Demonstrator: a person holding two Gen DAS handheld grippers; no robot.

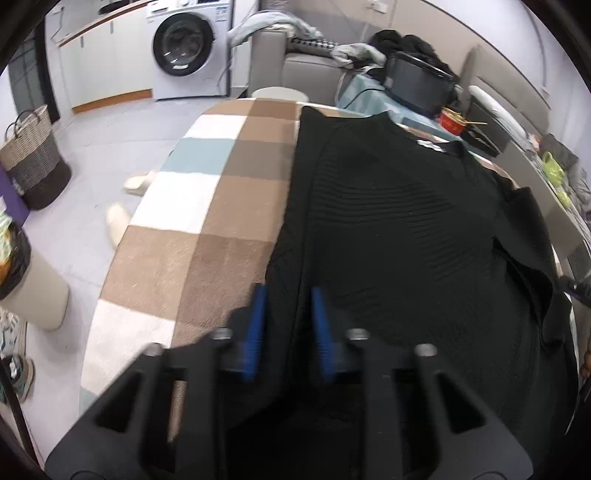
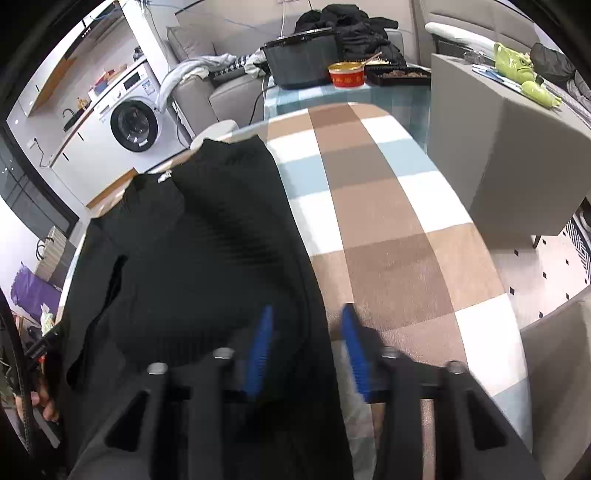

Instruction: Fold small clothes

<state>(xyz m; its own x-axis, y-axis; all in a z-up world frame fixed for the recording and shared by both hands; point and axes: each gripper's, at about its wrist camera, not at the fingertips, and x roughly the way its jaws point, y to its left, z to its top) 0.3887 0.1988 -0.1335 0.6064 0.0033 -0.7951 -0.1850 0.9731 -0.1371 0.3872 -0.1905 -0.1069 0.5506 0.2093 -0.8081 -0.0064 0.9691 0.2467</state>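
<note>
A black ribbed knit sweater (image 1: 399, 221) lies flat on a table covered with a checked brown, white and blue cloth (image 1: 207, 221); its collar points away from me. My left gripper (image 1: 288, 295) stands at the sweater's near left edge, and dark fabric fills the narrow gap between its blue pads (image 1: 258, 317). In the right wrist view the sweater (image 2: 207, 236) covers the left half of the cloth (image 2: 388, 229). My right gripper (image 2: 306, 314) straddles the garment's right edge with its jaws apart; a strip of bare cloth shows beside the right pad (image 2: 352, 343).
Past the table's far end stand a black tub (image 2: 303, 62), a red bowl (image 2: 345, 75) and a sofa with piled clothes (image 2: 347, 26). A grey cabinet (image 2: 498, 147) stands to the right. A washing machine (image 1: 184, 48), a woven basket (image 1: 33, 155) and slippers (image 1: 136, 181) are on the left.
</note>
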